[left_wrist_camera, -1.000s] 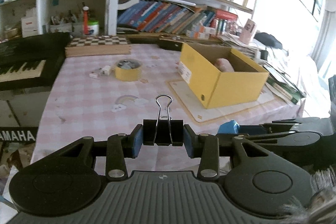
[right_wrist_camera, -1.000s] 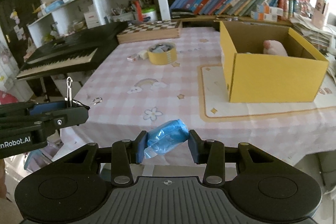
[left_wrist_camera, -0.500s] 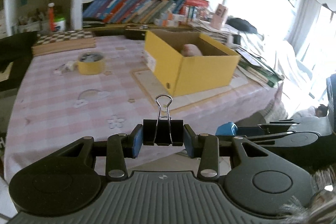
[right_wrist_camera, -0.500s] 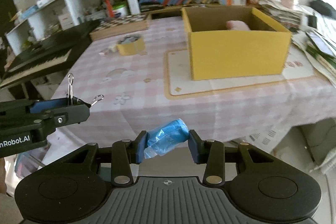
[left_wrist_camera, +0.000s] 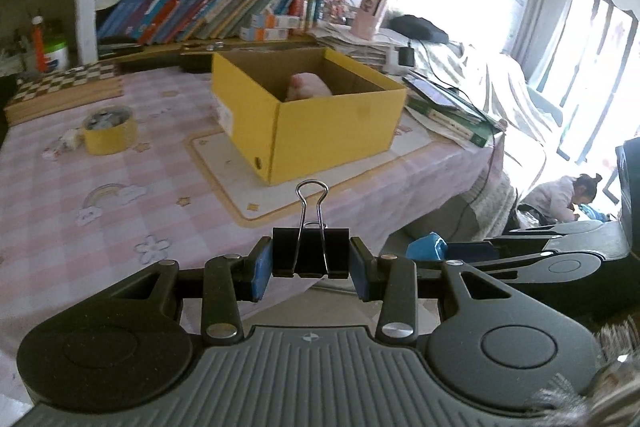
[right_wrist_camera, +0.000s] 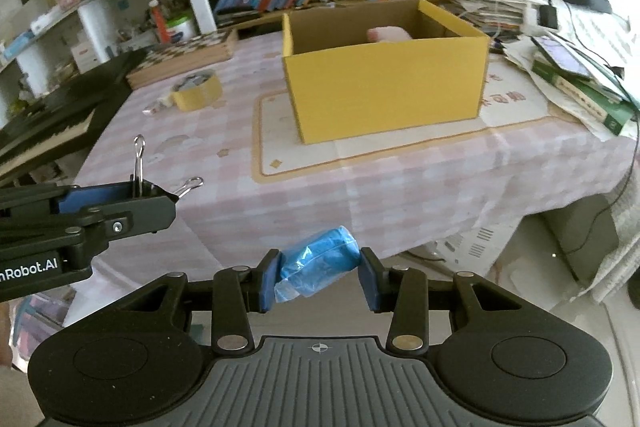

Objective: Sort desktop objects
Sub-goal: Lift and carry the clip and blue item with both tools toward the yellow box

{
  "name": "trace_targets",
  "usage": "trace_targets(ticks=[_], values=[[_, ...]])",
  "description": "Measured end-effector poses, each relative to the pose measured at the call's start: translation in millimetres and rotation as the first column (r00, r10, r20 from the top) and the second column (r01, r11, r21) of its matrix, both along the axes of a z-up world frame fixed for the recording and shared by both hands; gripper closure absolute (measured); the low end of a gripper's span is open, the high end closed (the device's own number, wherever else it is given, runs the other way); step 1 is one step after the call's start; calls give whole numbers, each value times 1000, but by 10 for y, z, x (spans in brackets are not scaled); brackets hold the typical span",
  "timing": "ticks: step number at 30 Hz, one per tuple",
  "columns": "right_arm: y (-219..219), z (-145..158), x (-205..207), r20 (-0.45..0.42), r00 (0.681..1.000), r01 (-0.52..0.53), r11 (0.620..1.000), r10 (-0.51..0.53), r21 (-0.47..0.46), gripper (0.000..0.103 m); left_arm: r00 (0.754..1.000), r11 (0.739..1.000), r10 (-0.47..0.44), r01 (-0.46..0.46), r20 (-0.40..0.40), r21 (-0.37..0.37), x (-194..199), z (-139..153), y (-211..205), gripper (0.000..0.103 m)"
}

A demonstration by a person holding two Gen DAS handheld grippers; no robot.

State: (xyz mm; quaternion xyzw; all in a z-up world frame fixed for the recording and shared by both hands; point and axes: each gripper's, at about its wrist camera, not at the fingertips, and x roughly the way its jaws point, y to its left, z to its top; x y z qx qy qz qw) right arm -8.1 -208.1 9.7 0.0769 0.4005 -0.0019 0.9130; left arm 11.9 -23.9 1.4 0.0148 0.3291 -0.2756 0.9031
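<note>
My left gripper [left_wrist_camera: 308, 269] is shut on a black binder clip [left_wrist_camera: 310, 255], its wire handle standing up; it hangs over the table's near edge. My right gripper [right_wrist_camera: 318, 277] is shut on a crumpled blue wrapped packet [right_wrist_camera: 318, 263], held just off the table's front edge. Ahead stands an open yellow cardboard box [left_wrist_camera: 316, 115] [right_wrist_camera: 384, 79] on a cream mat, with a pink soft thing [left_wrist_camera: 310, 89] [right_wrist_camera: 388, 35] inside. In the right wrist view the left gripper [right_wrist_camera: 120, 209] with the binder clip [right_wrist_camera: 140, 167] shows at the left; in the left wrist view the right gripper's packet [left_wrist_camera: 426, 247] shows at the right.
A yellow tape roll [left_wrist_camera: 110, 131] [right_wrist_camera: 196, 93] and a small white piece [left_wrist_camera: 70, 141] lie on the pink checked tablecloth [left_wrist_camera: 100, 219]. A chessboard [right_wrist_camera: 188, 57], a black keyboard [right_wrist_camera: 52, 115], bookshelves and stacked papers [right_wrist_camera: 584, 83] ring the table. A person [left_wrist_camera: 568, 197] sits on the floor at right.
Both grippers swung rightward along the table's front edge, so the yellow box now sits nearer the middle of each view and the keyboard slid out to the left. Both grips are unchanged.
</note>
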Motion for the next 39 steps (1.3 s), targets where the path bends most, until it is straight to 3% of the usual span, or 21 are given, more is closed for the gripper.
trace_targets(ticks=[25,39], values=[[-765,29,443,-12,1000,29,1000,-29,-4,62,998,998,-57,57,-2,4,506,18,-793,66],[-1166,41,829,-8,1000,-22,1000,22,-1,62,999,1000,-30,30,15,3,801,41,-1199,66]])
